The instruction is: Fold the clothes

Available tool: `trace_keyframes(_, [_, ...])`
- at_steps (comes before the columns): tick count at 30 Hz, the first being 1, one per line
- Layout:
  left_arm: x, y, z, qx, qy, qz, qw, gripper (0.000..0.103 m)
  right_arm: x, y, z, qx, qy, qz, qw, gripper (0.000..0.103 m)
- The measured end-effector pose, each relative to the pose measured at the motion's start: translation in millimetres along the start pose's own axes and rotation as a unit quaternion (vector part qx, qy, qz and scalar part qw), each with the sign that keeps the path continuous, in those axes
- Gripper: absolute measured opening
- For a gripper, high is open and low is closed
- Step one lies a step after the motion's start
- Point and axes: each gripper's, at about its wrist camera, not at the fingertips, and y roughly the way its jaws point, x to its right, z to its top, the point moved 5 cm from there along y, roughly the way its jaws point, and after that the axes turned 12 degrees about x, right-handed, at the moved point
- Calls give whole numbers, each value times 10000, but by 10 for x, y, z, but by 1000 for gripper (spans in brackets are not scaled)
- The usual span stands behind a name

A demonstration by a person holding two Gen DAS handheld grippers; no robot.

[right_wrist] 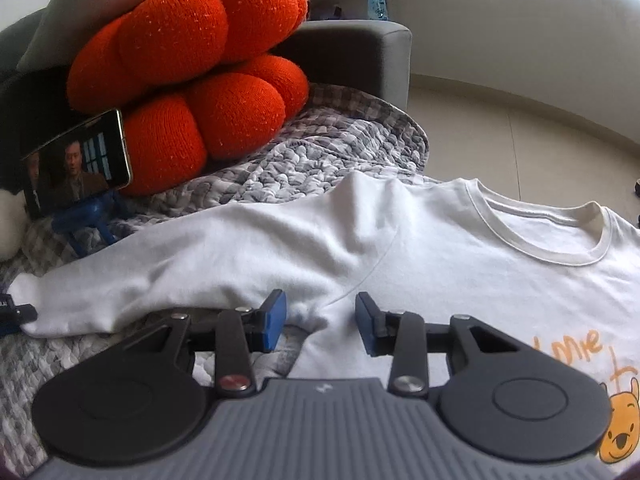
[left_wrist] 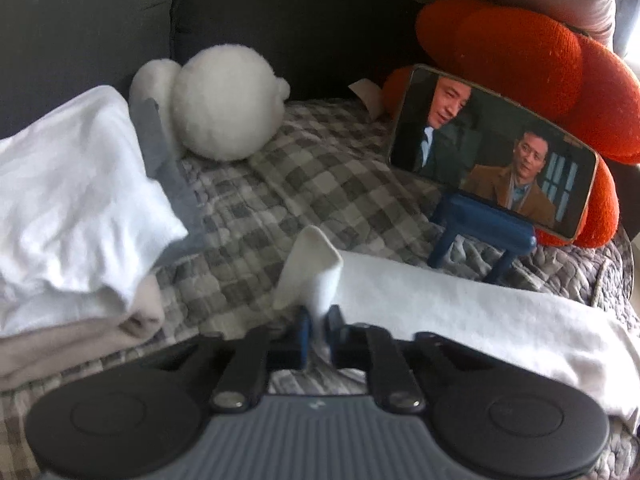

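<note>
Your left claw is clamped on the sleeve tip of the one white T-shirt, lower centre of frame. Your right claw stands open astride its armpit. One folded stack sits left; one phone and one orange cushion upper right.

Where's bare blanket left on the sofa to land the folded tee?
One free patch: the checked blanket between the folded pile, the plush, the phone stand and the tee's sleeve. A narrower quilted strip lies between the orange cushion and the tee. The back right is crowded by cushion and phone.
</note>
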Motion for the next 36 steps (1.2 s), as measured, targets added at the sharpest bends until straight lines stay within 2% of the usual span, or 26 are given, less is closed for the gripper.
trace_keyframes(4, [-18, -64, 77, 186, -87, -39, 9998, 6, 21, -21, 0, 25, 91, 27, 10000, 39])
trace_keyframes(8, [-4, -155, 160, 377, -86, -78, 9992, 6, 98, -76, 79, 170, 391, 79, 9991, 39])
trace_keyframes(13, [27, -298, 254, 597, -156, -169, 9980, 6, 213, -98, 87, 137, 723, 69, 9973, 39])
trace_keyframes(19, [320, -737, 367, 1206, -2, -614, 9908, 6, 305, -99, 76, 52, 1195, 135, 9927, 40])
trace_keyframes(23, [676, -1083, 342, 1515, 280, -1172, 9811, 6, 376, -132, 88, 63, 1490, 173, 9887, 40])
trace_keyframes(26, [1096, -1340, 249, 1468, 614, -1842, 9699, 6, 491, -183, 101, 95, 1826, 179, 9830, 41])
trace_keyframes(29, [1586, -1543, 52, 1045, 1032, -2632, 9535, 7, 702, -293, 82, 111, 2366, 185, 9714, 42])
trace_keyframes(32, [2080, -1731, -186, 506, 1509, -3422, 9260, 9, 1054, -480, 10, 189, 2967, -85, 9547, 45])
trace_keyframes(34, [2299, -1881, -324, 170, 1767, -3929, 9023, 21, 1295, -609, -41, 246, 3358, -280, 9412, 46])
trace_keyframes(35, [2341, -1953, -347, 91, 1758, -4111, 8944, 30, 1415, -673, -67, 275, 3550, -378, 9337, 46])
trace_keyframes(36, [2378, -2026, -365, 19, 1738, -4287, 8866, 33, 1517, -716, -97, 261, 3712, -454, 9271, 46])
